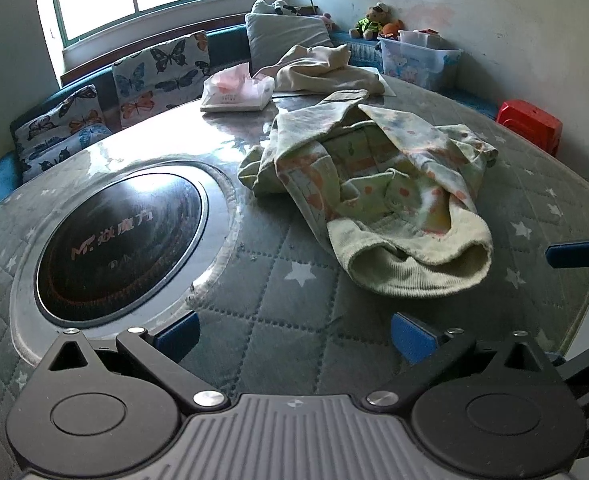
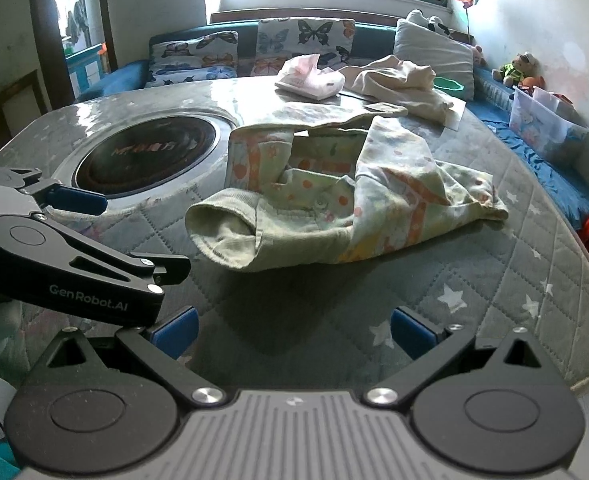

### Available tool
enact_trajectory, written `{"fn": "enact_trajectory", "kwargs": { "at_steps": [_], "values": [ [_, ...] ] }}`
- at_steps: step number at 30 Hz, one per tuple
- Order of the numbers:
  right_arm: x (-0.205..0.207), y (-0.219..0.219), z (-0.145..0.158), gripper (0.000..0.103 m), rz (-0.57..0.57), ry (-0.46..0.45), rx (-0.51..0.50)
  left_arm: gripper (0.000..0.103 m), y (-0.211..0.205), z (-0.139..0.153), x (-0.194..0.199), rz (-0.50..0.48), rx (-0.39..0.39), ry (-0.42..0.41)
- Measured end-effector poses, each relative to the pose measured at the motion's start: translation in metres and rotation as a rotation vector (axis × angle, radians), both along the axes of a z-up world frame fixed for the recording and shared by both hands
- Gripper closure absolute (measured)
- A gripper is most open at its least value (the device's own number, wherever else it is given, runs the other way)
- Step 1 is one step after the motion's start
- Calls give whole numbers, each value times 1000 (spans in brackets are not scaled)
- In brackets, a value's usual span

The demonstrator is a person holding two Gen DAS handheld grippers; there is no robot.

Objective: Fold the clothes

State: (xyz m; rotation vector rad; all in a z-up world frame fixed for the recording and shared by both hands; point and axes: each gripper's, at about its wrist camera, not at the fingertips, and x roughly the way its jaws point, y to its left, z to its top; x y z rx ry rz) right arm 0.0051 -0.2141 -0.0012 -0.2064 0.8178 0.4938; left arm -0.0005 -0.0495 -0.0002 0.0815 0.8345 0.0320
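A crumpled pale green child's garment (image 1: 374, 184) with orange and yellow print lies on the quilted table, one ribbed cuff turned toward me. From the right wrist it is the same garment (image 2: 334, 200), in mid-table. My left gripper (image 1: 294, 336) is open and empty, a short way in front of the cuff. My right gripper (image 2: 294, 330) is also open and empty, short of the garment's near edge. The left gripper (image 2: 134, 234) shows at the left of the right wrist view, jaws apart, beside the cuff. A second beige garment (image 1: 326, 68) lies bunched at the table's far side.
A round black induction hob (image 1: 118, 240) is set into the table to the left of the garment. A pink-and-white tissue pack (image 1: 236, 92) lies near the beige garment. Butterfly cushions (image 1: 158, 76) line the sofa behind. A plastic box (image 1: 418, 58) and a red stool (image 1: 530, 122) stand at the right.
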Motion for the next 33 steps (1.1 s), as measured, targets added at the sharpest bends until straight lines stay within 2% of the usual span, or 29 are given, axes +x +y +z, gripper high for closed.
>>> {"fn": "enact_trajectory", "kwargs": {
  "at_steps": [19,33],
  "values": [
    [26,2,15,0,-10,-6,1,0,8,13,26,-9,3,-1],
    [51,-5,39,0,-1,-56,44,0,24,33,50,12,17,-33]
  ]
}}
